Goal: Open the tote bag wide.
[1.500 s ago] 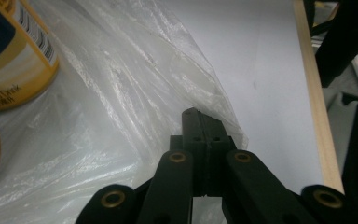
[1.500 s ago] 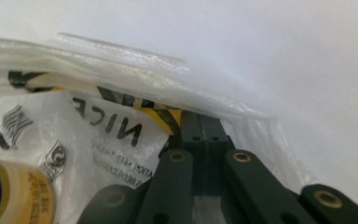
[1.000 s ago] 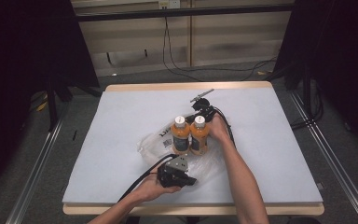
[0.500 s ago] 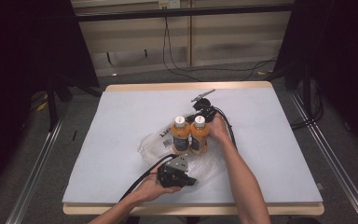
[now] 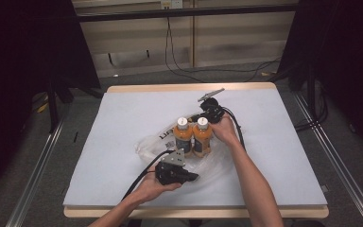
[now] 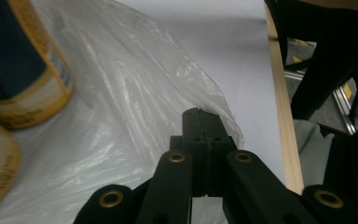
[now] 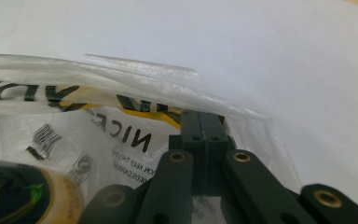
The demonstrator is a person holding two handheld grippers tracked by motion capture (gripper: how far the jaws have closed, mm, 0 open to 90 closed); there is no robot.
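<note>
Two orange juice bottles (image 5: 193, 136) stand upright, touching, on a clear plastic bag (image 5: 153, 142) mid-table. Left gripper (image 5: 189, 178): jaws fully closed, pinching the bag's near edge. Right gripper (image 5: 207, 112): jaws fully closed, gripping the bag's printed far edge behind the bottles.

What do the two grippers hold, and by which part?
Both hold the clear plastic bag by its edge: the left gripper pinches the plain side, the right gripper the printed rim. Jaws are shut. The two bottles stand ungripped.
</note>
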